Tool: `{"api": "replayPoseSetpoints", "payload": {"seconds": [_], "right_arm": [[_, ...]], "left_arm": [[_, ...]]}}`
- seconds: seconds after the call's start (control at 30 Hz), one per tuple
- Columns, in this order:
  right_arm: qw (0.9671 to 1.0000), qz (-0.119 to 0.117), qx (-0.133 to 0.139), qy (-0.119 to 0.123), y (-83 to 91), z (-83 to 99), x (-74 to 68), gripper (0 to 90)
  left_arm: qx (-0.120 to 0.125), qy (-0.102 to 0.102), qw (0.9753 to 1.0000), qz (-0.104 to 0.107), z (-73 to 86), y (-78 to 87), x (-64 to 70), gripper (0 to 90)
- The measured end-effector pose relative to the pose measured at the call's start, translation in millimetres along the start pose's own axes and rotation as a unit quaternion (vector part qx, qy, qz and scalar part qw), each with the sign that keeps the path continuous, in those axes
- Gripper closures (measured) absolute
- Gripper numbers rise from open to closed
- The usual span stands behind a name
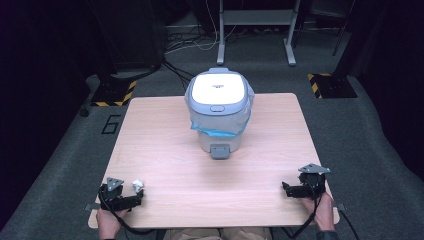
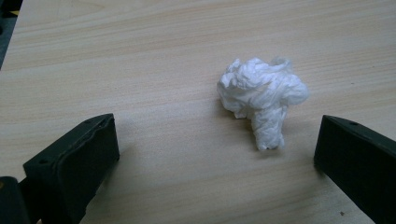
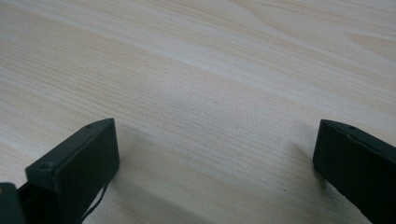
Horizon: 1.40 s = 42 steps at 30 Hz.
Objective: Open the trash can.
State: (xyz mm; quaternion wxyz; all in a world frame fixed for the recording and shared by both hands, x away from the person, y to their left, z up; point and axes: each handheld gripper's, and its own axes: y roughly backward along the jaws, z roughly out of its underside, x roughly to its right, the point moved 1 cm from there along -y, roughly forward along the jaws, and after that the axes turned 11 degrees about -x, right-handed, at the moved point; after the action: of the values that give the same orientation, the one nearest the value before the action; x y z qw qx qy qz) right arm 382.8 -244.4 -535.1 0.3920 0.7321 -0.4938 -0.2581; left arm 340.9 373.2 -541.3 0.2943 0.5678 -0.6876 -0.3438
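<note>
White tissue wad [image 2: 261, 98] lies ahead of left gripper [image 2: 217, 154] — fingers [image 2: 77, 163] spread.

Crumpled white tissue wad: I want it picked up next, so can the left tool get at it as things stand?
Probably yes. The crumpled white tissue wad lies alone on the light wooden table, just ahead of the left tool, whose jaws stand wide open with nothing between them and the wad.
</note>
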Motion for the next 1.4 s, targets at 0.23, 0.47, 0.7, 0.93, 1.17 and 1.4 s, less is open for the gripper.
{"api": "replayPoseSetpoints", "payload": {"seconds": [0.23,0.47,0.7,0.93,1.17,1.4], "right_arm": [[0.9999,0.008,-0.002,-0.005,1.9,-1.0,-1.4,0.6],[0.9998,-0.008,0.011,-0.013,9.0,-4.5,-4.5,2.8],[0.9998,-0.011,0.019,-0.002,20.5,-16.3,-12.6,3.1],[0.9994,-0.02,0.026,0.013,28.2,-27.9,-22.3,3.2],[0.9988,-0.026,0.03,0.029,33.5,-41.0,-31.8,3.3],[0.9979,-0.035,0.031,0.044,36.1,-53.2,-42.1,3.6]], "left_arm": [[0.0,0.0,1.0,0.0,0.1,0.0,-0.1,0.0],[0.0,0.0,1.0,0.0,0.1,0.0,-0.1,0.0],[0.0,0.0,1.0,0.001,0.1,0.0,0.0,0.0],[0.0,-0.001,1.0,0.0,0.1,0.1,-0.1,0.0],[-0.001,-0.001,1.0,0.001,0.2,0.1,-0.2,0.0],[-0.001,-0.001,1.0,0.001,0.2,0.1,-0.2,0.0]]}}
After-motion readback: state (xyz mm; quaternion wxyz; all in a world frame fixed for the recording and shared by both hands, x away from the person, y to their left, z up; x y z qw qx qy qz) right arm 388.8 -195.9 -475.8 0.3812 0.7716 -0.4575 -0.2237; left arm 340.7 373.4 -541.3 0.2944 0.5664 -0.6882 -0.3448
